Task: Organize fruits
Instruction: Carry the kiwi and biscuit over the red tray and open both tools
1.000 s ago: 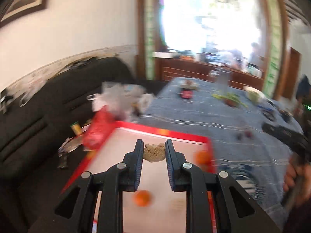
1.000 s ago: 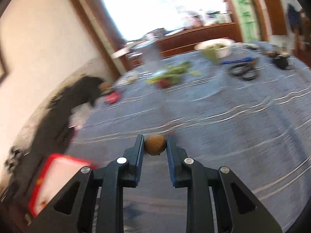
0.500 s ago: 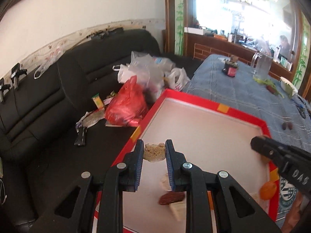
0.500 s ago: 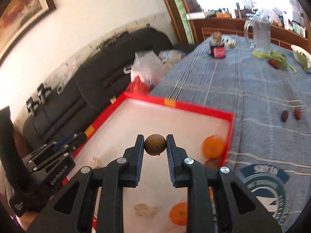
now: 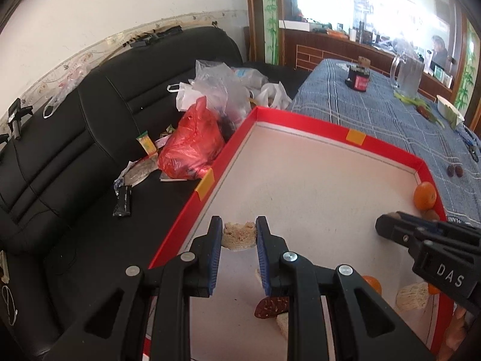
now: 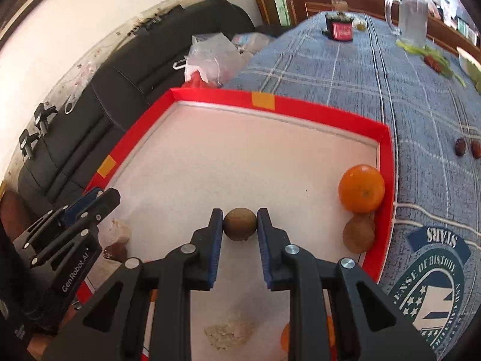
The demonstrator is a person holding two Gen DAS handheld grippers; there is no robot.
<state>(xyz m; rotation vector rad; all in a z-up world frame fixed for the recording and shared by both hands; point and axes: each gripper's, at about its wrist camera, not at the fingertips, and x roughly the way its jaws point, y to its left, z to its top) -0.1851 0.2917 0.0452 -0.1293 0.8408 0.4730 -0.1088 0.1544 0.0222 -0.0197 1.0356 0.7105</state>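
Note:
My left gripper is shut on a beige crumbly cake piece and holds it over the left edge of the red-rimmed white tray. My right gripper is shut on a brown kiwi above the tray's middle. An orange and a second kiwi lie in the tray's right corner. The right gripper also shows in the left wrist view. A date, cake pieces and an orange lie near the tray's front.
Two dates lie on the blue checked tablecloth right of the tray. A glass jug, a dark jar and greens stand farther back. A black sofa with plastic bags is left.
Both grippers have moved in over the tray and lower, each still holding its item. The right gripper came from the open table to above the tray's middle.

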